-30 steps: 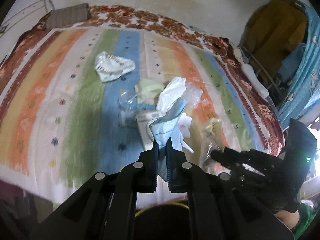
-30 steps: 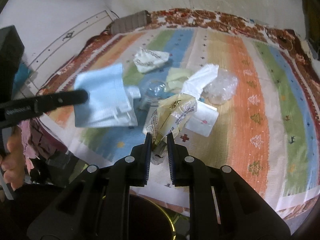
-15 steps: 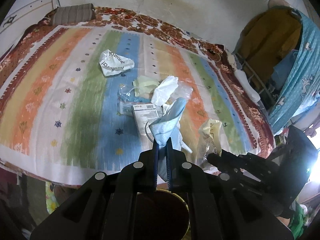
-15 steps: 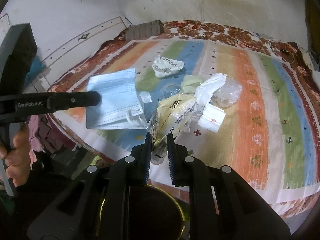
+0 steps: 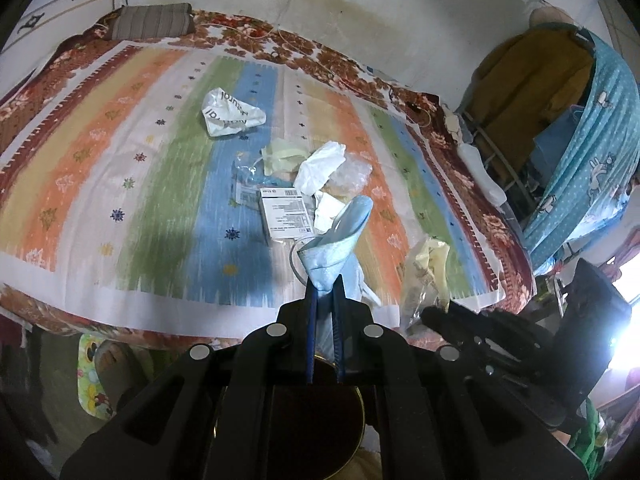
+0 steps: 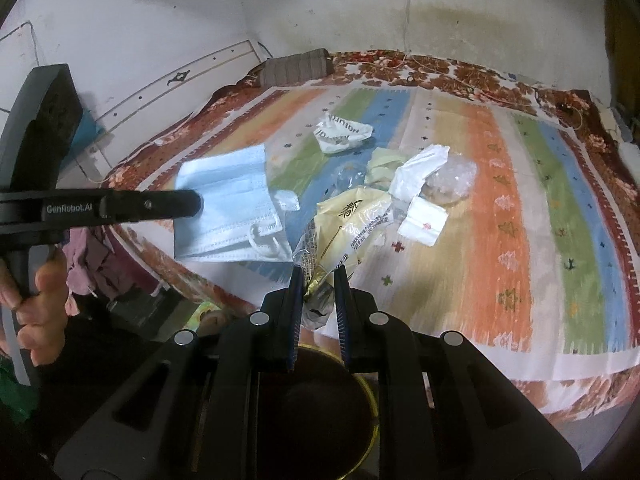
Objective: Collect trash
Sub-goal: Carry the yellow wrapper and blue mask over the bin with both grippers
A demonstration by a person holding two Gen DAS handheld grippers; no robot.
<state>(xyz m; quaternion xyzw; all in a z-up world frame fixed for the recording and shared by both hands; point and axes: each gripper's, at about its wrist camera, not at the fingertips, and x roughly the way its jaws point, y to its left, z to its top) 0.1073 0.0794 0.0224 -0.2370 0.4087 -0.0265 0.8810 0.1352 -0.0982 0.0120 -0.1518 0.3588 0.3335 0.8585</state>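
Note:
My left gripper point(image 5: 325, 282) is shut on a light blue face mask point(image 5: 334, 248), which hangs in the air past the bed's near edge; from the right wrist view the same mask point(image 6: 228, 208) spreads flat beside the left gripper's finger point(image 6: 160, 204). My right gripper point(image 6: 318, 272) is shut on a crumpled yellow plastic wrapper point(image 6: 352, 224), also seen from the left wrist view as the yellow wrapper point(image 5: 426, 268). Below both grippers sits a dark round bin with a gold rim point(image 6: 364, 384). More trash lies on the bed: a small white box point(image 5: 286, 218), a white tissue point(image 5: 320, 166), a crumpled white bag point(image 5: 232, 114).
A striped bedspread point(image 5: 120, 184) covers the bed, with a grey pillow point(image 5: 154, 20) at the far end against the wall. Clothes and a blue curtain point(image 5: 592, 136) hang at the right. A hand point(image 6: 36, 308) grips the left tool's handle. A patterned mat point(image 5: 92, 376) lies on the floor.
Both grippers have drawn back from the bed toward its near edge, each carrying its piece. The dark bin has come into view beneath them.

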